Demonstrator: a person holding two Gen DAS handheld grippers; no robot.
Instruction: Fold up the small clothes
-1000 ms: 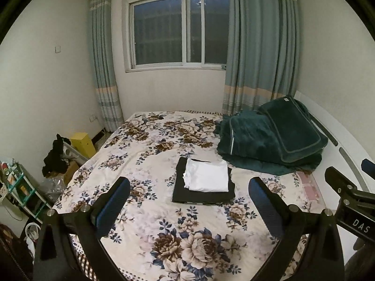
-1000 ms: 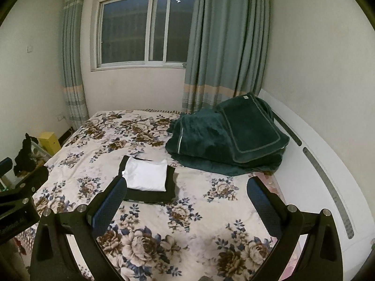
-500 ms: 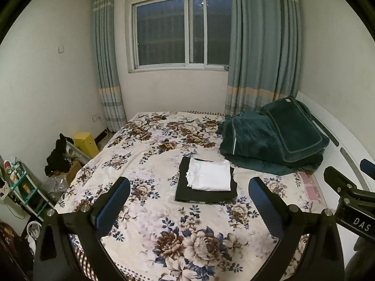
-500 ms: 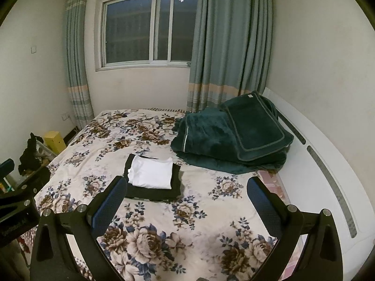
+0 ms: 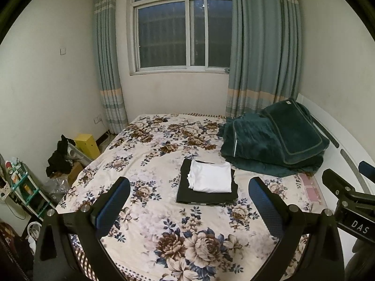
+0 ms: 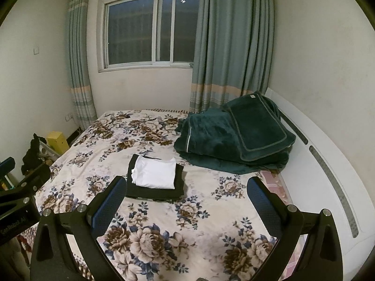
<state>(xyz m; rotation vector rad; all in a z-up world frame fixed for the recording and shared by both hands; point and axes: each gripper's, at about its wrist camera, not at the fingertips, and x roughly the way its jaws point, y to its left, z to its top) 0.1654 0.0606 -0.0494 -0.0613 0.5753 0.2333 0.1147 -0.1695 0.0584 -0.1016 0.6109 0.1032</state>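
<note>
A folded white garment point(image 5: 211, 179) point(image 6: 154, 172) lies on top of a folded black garment point(image 5: 206, 195) point(image 6: 152, 190) in the middle of the floral bedsheet point(image 5: 164, 210) point(image 6: 187, 210). My left gripper point(image 5: 189, 207) is open and empty, held above the near part of the bed, well short of the stack. Open and empty too, my right gripper point(image 6: 185, 207) hovers to the right of the stack and nearer than it. Each gripper shows at the edge of the other's view.
A pile of dark green blankets point(image 5: 274, 138) point(image 6: 236, 133) sits at the bed's far right by the white headboard point(image 6: 328, 164). On the floor to the left are a yellow box point(image 5: 88, 144), dark clothes point(image 5: 59, 157) and a small shelf point(image 5: 21, 187). Window and curtains stand behind.
Both grippers have drawn back and up from the bed; the folded stack looks a little farther and lower. The stack has not moved.
</note>
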